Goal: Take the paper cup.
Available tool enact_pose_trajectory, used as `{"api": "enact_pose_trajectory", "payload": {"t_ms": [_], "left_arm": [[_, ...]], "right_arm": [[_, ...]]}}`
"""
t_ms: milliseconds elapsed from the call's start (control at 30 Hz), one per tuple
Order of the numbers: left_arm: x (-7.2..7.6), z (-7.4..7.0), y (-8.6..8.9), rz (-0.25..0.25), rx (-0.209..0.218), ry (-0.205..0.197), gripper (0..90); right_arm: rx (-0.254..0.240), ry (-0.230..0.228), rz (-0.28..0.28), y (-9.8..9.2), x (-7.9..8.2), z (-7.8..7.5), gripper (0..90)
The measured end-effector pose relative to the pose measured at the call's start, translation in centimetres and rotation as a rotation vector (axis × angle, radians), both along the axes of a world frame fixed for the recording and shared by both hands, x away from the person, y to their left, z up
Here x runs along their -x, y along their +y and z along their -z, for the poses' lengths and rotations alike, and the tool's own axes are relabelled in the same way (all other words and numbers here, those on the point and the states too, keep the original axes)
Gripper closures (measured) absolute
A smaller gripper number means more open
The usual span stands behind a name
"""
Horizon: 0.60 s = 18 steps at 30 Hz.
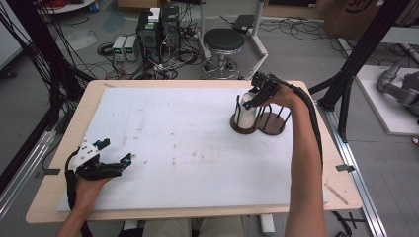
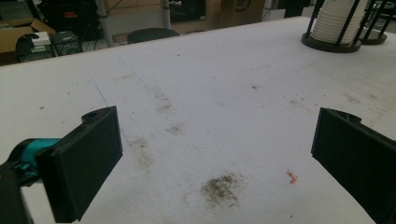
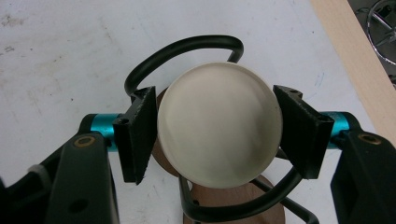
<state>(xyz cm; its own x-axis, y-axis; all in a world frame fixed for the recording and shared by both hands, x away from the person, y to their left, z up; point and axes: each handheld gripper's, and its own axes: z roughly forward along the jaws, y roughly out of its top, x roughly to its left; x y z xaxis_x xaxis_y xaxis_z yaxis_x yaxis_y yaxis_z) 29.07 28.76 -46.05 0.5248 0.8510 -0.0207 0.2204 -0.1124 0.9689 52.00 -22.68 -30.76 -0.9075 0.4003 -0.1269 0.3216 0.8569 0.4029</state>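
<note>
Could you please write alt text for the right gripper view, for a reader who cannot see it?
Seen from above, the right gripper brackets the top of a stack of white cups, one black finger on each side. The stack stands in a black wire holder with a round wooden base, on a stained white table cover.

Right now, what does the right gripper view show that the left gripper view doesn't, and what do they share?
The right gripper view looks straight down on the cup stack, its round white top between the right tool's open jaws, apparently just short of contact, with the table's bare wooden edge alongside. The left gripper view shows the left tool wide open over stained white foam, holding nothing, with boxes and equipment behind. Both show the black wire holder and its stacked cups.
</note>
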Motion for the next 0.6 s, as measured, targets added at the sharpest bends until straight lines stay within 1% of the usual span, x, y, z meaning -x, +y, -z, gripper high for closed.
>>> {"api": "enact_pose_trajectory", "payload": {"t_ms": [400, 600], "left_arm": [[0.0, 0.0, 0.0, -0.002, 0.001, 0.000, 1.9], [0.0, 0.0, 0.0, -0.002, 0.002, 0.000, 1.9]], "right_arm": [[-0.012, -0.004, 0.014, -0.1, 0.2, -0.8, 35.0], [-0.024, -0.015, 0.021, -0.2, 0.2, -1.8, 35.7]]}}
